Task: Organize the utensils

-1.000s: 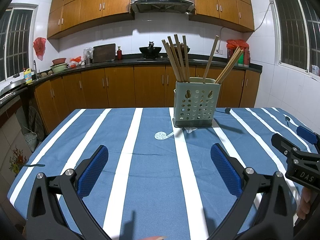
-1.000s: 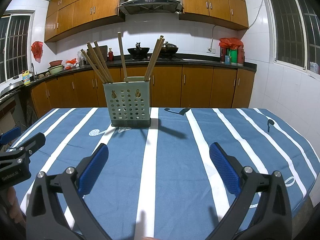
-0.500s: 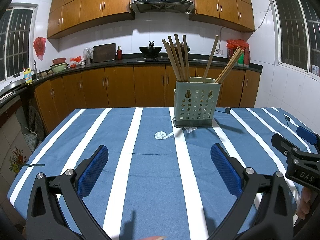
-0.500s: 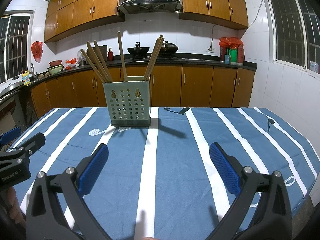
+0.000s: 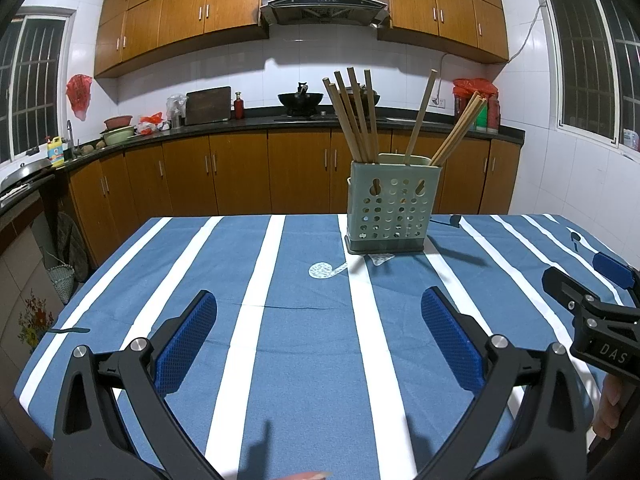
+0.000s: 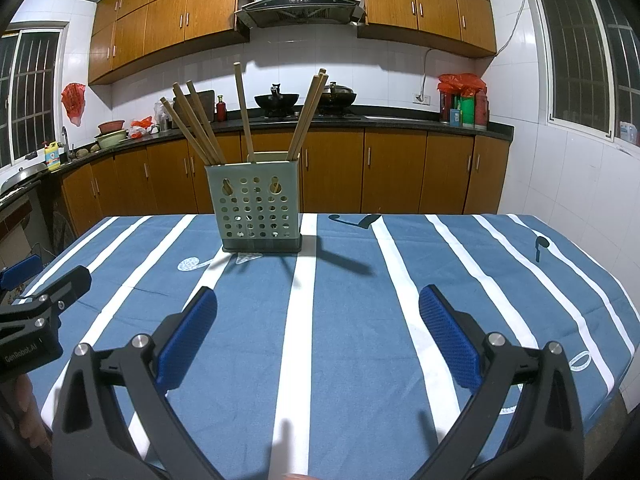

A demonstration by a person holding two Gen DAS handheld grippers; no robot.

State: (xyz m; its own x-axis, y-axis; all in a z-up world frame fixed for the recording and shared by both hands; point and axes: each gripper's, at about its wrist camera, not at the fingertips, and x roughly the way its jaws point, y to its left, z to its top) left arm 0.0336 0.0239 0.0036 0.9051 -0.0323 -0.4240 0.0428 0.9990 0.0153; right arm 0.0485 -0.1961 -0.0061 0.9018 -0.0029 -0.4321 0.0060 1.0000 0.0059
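A pale green perforated utensil holder [image 5: 394,204] stands upright near the far edge of the table; it also shows in the right wrist view [image 6: 256,206]. Several wooden chopsticks [image 5: 356,118] stand in it, leaning apart, and they show in the right wrist view [image 6: 200,130] too. My left gripper [image 5: 318,334] is open and empty, low over the near part of the table. My right gripper [image 6: 318,330] is open and empty, beside the left one. Each gripper shows at the edge of the other's view.
The table carries a blue cloth with white stripes [image 5: 280,320]. Kitchen counters and wooden cabinets [image 5: 240,168] run along the back wall. The table's right edge [image 6: 608,300] lies near the right gripper.
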